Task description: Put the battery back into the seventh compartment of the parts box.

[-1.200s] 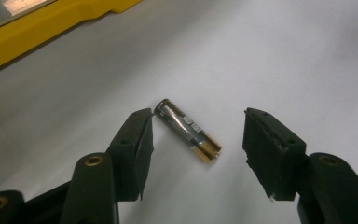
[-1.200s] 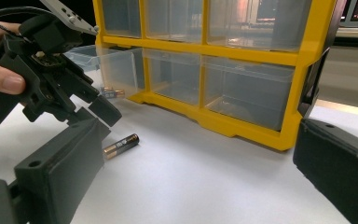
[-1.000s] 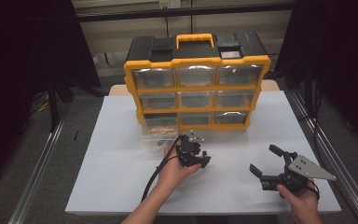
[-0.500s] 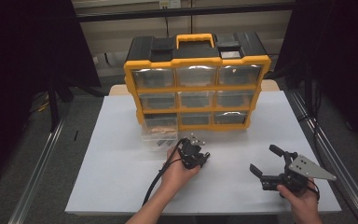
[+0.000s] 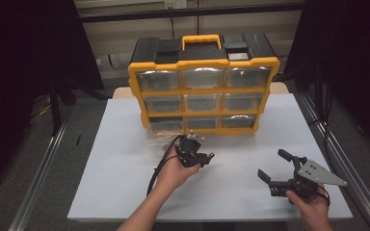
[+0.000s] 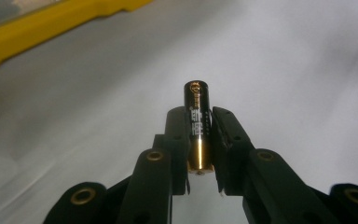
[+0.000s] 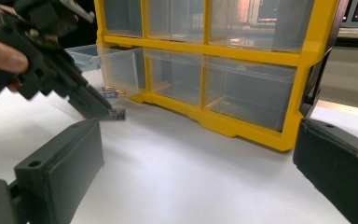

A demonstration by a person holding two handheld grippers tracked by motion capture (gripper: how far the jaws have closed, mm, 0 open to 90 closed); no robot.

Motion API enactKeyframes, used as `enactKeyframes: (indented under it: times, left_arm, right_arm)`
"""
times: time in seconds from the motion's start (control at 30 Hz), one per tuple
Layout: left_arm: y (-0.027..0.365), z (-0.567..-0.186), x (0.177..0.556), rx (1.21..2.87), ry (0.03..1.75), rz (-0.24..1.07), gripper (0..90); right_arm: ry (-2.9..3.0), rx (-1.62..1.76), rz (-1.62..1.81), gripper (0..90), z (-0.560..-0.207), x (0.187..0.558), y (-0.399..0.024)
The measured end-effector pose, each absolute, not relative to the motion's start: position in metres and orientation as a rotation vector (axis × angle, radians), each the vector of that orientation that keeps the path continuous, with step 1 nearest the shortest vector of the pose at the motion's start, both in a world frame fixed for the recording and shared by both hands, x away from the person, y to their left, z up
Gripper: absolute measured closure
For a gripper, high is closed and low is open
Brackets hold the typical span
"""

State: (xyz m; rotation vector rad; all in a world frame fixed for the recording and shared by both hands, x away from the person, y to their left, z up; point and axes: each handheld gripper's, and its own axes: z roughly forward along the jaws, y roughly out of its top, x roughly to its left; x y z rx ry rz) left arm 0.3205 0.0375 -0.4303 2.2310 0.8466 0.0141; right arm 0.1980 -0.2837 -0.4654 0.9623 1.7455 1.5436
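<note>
Left hand-held gripper clamps a battery | right hand-held gripper gapes wide, empty | bottom-left drawer open, likely awaiting battery

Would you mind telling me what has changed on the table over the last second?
Very little. The left gripper, shut on a battery, has turned slightly and edged toward the person, away from the pulled-out bottom-left drawer of the yellow organizer. The right gripper has stayed open and resting on the white table; the organizer has not moved.
</note>
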Motion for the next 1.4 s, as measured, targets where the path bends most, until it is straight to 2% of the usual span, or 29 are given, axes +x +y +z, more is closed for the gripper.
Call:
enactKeyframes:
  times: [0.63, 1.4]
  left_arm:
    - [0.051, -0.394, 0.330, 2.194, 0.837, -0.045, 77.5]
    - [0.083, -0.368, 0.346, 2.147, 0.884, -0.005, 77.5]
  right_arm:
    - [1.747, 0.965, 1.550, 1.4, -0.466, 0.198, -0.284]
    - [1.752, 0.961, 1.549, 1.5, -0.465, 0.198, -0.284]
